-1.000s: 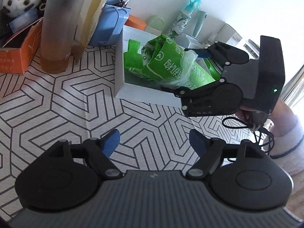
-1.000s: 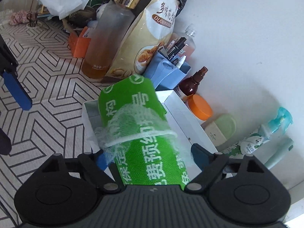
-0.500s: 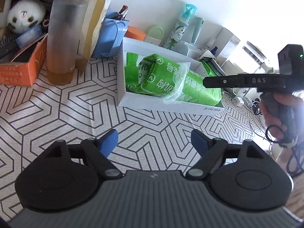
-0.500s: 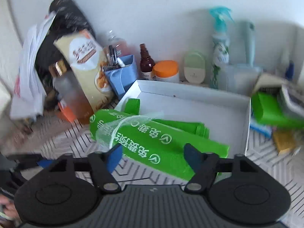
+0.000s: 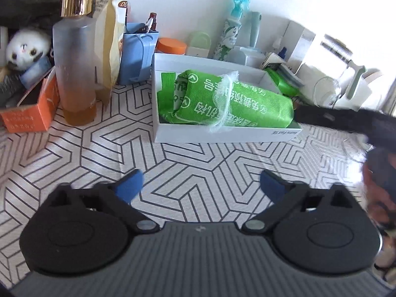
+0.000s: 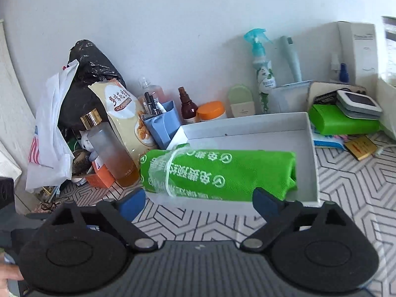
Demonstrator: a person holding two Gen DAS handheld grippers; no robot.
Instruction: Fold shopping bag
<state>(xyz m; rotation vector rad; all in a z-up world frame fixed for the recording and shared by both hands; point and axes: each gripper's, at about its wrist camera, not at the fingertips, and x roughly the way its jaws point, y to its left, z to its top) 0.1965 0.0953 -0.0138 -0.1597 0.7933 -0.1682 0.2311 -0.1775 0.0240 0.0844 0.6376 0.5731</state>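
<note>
The white box [image 5: 222,133] stands on the patterned bench [image 5: 74,153] near its back edge, and the folded green shopping bag [image 5: 237,109] lies inside it, ringed by a band of white netting [image 5: 222,104]. Green handle straps [image 5: 165,91] show at the box's left end. Beside the box, a blue holder [image 6: 160,126] carries pens, and an orange carton [image 5: 32,113] towards the bench's left edge holds small clutter that is hard to make out.

One second ago the right tool was gripping the bundle and holding it above the box; now the bag rests in the box and the right tool [image 6: 198,203] stands released, its blue fingers spread wide and clear of the fabric, pulled back to the box's front wall. The left tool [image 5: 200,185] is likewise released and holds nothing, hovering over bare bench in front of the box.

The bag's long axis runs along the box's length, parallel to the bench's back edge, with the netted end to the left.
</note>
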